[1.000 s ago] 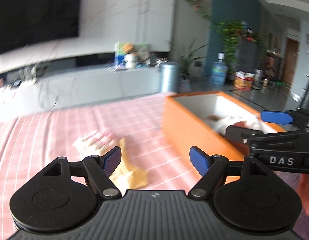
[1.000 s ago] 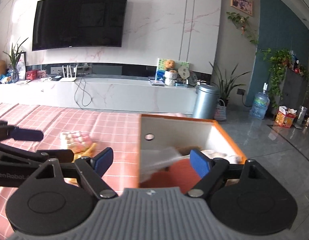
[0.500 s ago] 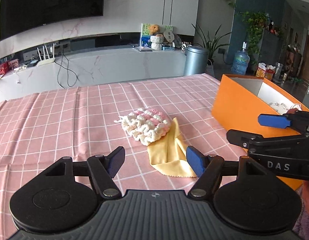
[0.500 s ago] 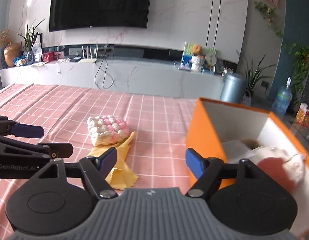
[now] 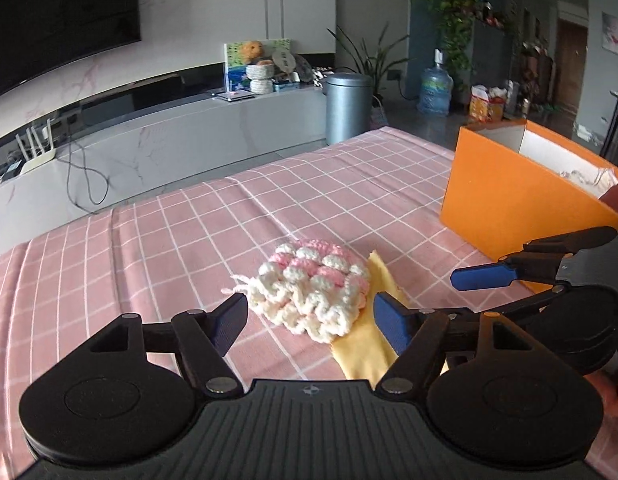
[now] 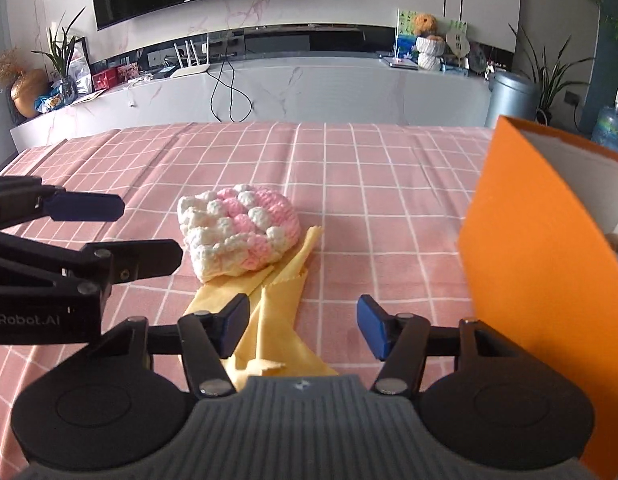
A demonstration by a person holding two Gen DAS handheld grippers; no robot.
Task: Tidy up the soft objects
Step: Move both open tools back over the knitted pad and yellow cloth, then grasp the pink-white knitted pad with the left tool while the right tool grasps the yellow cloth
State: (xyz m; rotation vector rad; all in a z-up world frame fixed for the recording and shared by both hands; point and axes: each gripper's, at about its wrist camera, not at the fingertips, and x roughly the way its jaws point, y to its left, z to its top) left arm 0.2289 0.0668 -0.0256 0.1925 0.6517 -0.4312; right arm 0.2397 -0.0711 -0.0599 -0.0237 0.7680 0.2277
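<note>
Partly hidden under the crocheted pink-and-white piece (image 6: 239,232) lies the yellow cloth (image 6: 269,320); my right gripper (image 6: 301,326), jaws just narrowing yet empty, hovers over it, left gripper (image 5: 309,320) wide, orange box (image 6: 525,264) cropped.

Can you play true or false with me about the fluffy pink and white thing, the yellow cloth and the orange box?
1. The crocheted piece lies partly on the yellow cloth. True.
2. The orange box is closed with a lid. False: its top is open, and the white inside shows.
3. The left gripper is squeezing the crocheted piece. False: its jaws are open and the pads do not press it.
4. The right gripper holds nothing; its jaws have just been closing, with the yellow cloth below them. True.
5. The tablecloth is blue with dots. False: it is pink with white grid lines.
</note>
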